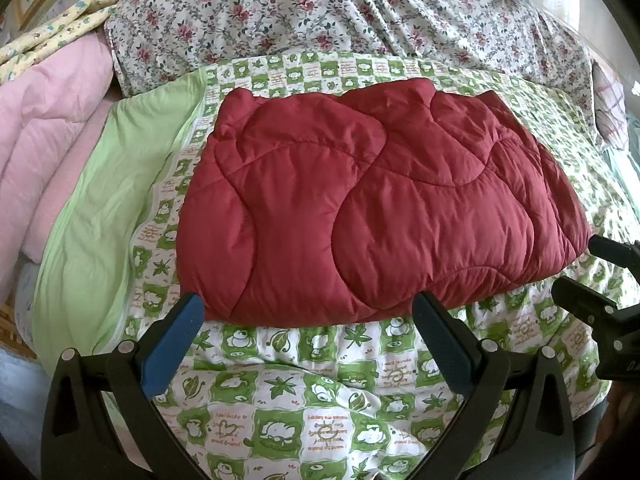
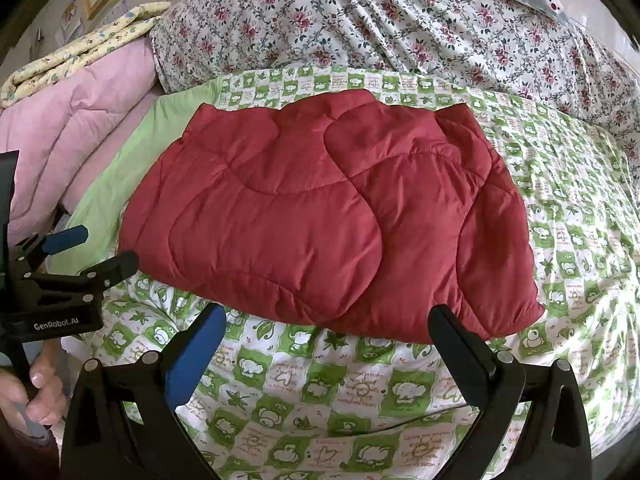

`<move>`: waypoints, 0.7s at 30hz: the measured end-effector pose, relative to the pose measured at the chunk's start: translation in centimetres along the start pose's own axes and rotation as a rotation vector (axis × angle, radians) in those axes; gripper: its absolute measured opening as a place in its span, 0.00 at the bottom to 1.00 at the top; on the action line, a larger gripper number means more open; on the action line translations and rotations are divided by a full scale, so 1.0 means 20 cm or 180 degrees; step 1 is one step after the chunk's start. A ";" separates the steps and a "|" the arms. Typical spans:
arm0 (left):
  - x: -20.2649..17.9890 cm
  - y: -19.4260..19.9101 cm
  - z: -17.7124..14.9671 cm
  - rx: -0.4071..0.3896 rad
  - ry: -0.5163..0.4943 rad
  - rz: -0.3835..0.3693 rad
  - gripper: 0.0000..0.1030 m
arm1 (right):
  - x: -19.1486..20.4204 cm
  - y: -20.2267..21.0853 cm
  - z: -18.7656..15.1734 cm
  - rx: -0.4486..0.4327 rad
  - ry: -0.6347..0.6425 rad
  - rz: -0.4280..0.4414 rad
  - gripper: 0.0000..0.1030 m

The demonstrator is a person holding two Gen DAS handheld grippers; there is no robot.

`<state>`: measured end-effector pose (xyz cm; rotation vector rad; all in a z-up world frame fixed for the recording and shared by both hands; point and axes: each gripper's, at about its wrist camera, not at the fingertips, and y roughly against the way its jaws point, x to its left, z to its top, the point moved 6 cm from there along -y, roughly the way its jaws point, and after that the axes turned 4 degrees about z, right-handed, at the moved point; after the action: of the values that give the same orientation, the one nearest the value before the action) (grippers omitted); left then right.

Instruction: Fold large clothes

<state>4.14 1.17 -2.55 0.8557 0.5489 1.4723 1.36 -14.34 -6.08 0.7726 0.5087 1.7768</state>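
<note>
While both wrist views look over the same bed, only the right one catches a hand (image 2: 34, 394) gripping the left gripper's (image 2: 80, 248) handle. The red quilted jacket (image 1: 368, 208) lies folded, puffy with curvy stitching, on a green-and-white printed cover (image 1: 304, 400), just beyond both sets of fingers. Left gripper and right gripper (image 2: 326, 332) are spread wide, holding nothing. Far side: floral quilt (image 1: 320, 12); left: pink comforter (image 1: 52, 120).

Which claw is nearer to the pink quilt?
Left. The left claw hovers open at the red jacket's near-left hem, on the pink quilt's side; the right claw sits farther right.
</note>
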 end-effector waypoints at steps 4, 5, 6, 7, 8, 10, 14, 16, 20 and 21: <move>0.00 0.00 0.00 0.0000 0.0005 0.0005 1.00 | 0.00 0.00 0.00 0.0002 0.0002 0.0008 0.99; 0.00 0.00 0.00 0.0003 0.0009 -0.0003 1.00 | 0.00 0.00 0.00 0.0002 0.0002 0.0005 0.99; 0.00 0.00 0.00 0.0005 0.0013 -0.0004 1.00 | 0.00 0.00 0.00 0.0001 0.0002 0.0007 0.99; 0.00 0.00 0.00 0.0005 0.0014 -0.0003 1.00 | 0.00 0.00 0.00 0.0000 0.0000 0.0007 0.99; 0.00 0.00 0.00 0.0005 0.0013 -0.0002 1.00 | 0.00 0.00 0.00 0.0001 -0.0001 0.0005 0.99; 0.01 0.00 0.00 0.0002 0.0014 -0.0008 1.00 | 0.00 0.00 0.00 0.0000 -0.0001 0.0007 0.99; 0.00 0.00 0.00 -0.0004 0.0014 -0.0003 1.00 | 0.00 0.00 0.00 0.0000 -0.0003 0.0006 0.99; 0.01 0.00 0.00 -0.0007 0.0012 -0.0004 1.00 | 0.00 0.00 0.00 0.0000 -0.0004 0.0007 0.99; 0.00 0.00 0.01 -0.0009 0.0014 -0.0002 1.00 | 0.00 0.00 0.00 -0.0005 -0.0003 0.0007 0.99; 0.01 0.00 0.01 -0.0008 0.0014 0.0000 1.00 | 0.00 0.00 0.00 -0.0004 0.0000 0.0006 0.99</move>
<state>4.24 1.26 -2.47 0.8507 0.5503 1.4750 1.40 -14.33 -6.08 0.7722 0.5070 1.7788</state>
